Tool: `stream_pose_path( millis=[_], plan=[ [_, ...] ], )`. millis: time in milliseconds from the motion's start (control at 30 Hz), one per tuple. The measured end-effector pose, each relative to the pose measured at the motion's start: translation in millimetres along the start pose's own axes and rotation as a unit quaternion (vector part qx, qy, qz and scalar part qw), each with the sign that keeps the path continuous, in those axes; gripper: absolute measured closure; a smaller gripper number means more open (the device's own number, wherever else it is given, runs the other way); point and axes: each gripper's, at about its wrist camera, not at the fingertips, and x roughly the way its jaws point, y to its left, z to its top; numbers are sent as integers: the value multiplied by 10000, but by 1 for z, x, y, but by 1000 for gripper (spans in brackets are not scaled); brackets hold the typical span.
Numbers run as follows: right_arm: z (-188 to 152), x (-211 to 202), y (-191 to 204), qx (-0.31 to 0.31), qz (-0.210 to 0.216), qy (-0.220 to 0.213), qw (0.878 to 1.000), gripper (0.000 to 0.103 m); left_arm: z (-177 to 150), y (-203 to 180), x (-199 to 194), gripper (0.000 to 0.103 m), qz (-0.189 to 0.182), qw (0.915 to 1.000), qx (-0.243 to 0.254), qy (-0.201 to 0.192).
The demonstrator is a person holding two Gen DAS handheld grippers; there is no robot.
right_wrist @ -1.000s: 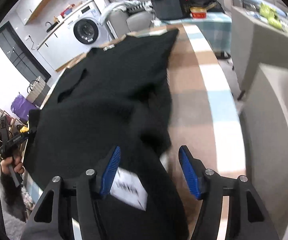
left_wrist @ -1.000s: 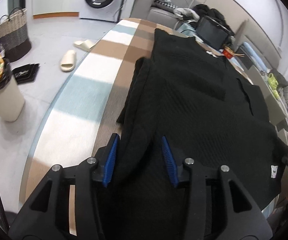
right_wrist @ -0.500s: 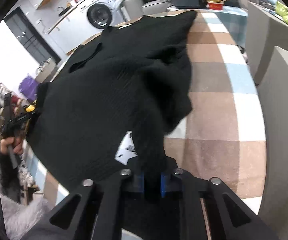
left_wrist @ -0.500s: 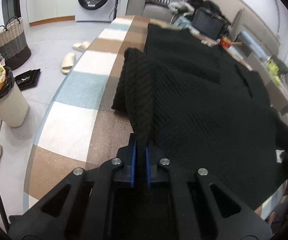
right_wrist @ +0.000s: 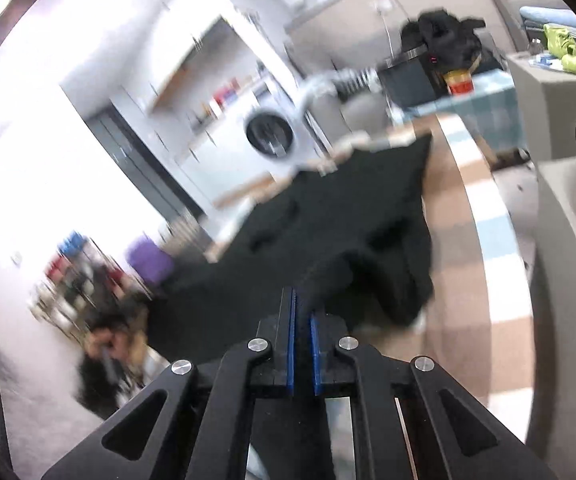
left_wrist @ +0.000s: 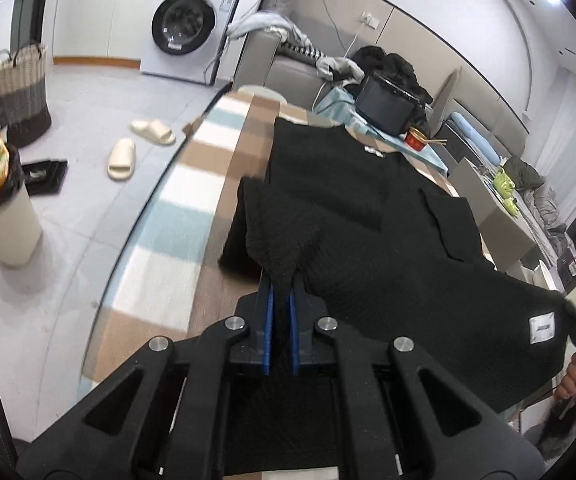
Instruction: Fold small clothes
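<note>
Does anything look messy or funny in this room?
Yes. Two slippers lie apart on the floor, pointing different ways. The bin is stuffed so full that wrappers stick out the top. Clothes are heaped on the sofa. The black top on the table is bunched where both tongs pinch it.

A washing machine [left_wrist: 184, 26] is seen at the far wall, with a woven basket [left_wrist: 18, 92] to its left. Two pale slippers [left_wrist: 136, 146] are scattered on the floor, and a full waste bin [left_wrist: 2, 216] stands near left. A red bowl [left_wrist: 415, 139] is set beyond the checked bench [left_wrist: 176, 220].
</note>
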Motion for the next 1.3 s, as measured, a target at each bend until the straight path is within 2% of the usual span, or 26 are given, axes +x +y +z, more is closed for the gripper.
stream_pose_path(
  millis=[100, 200, 267, 333, 433, 533, 567, 600, 633, 700, 733, 900, 967, 1100, 1200, 1300],
  plan=[
    [4, 7, -2, -201, -400, 196, 9988, 97, 7, -1, 4, 99, 22, 10000, -6, -27],
    [-2, 27, -14, -14, -567, 554, 9969, 96, 4, -3, 14, 99, 137, 9999, 60, 84],
    [-10, 36, -27, 186, -672, 822, 9942, 88, 0, 0, 23, 99, 154, 9997, -11, 205],
    [-17, 48, -40, 391, -689, 1137, 9904, 77, -4, 4, 31, 99, 224, 9993, -62, 309],
    [-22, 58, -50, 491, -641, 1278, 9885, 68, -7, 8, 37, 99, 212, 9991, -112, 359],
    [-16, 79, -46, 475, -467, 1304, 9892, 69, -7, 9, 41, 99, 223, 9990, -121, 371],
    [-18, 87, -40, 298, -453, 1428, 9883, 72, -7, 8, 42, 99, 214, 9991, -108, 352],
    [-19, 98, -29, 101, -474, 1572, 9864, 90, -7, 8, 43, 99, 220, 9992, -87, 321],
    [-20, 97, -22, -169, -512, 1657, 9847, 96, -6, 8, 42, 99, 241, 9993, -64, 280],
    [-14, 100, -5, -489, -351, 1511, 9867, 98, -7, 10, 38, 99, 204, 9996, -100, 192],
    [-9, 91, 2, -562, -281, 1260, 9900, 98, -5, 10, 36, 99, 171, 9997, -130, 138],
    [12, 58, -1, -225, -127, 209, 9994, 99, 1, 9, 19, 100, -2, 9998, -168, -96],
    [20, 59, -2, -112, -383, -71, 9992, 99, 8, 9, 17, 100, -75, 9995, -217, -196],
    [38, 70, -7, 94, -1075, -315, 9937, 99, 25, 7, 24, 100, -160, 9991, -232, -333],
    [51, 89, -16, 268, -1522, -217, 9878, 99, 43, 4, 47, 100, -213, 9992, -173, -291],
    [61, 121, -22, 363, -1958, 59, 9800, 97, 56, 4, 75, 99, -83, 9998, -90, -147]
  ],
)
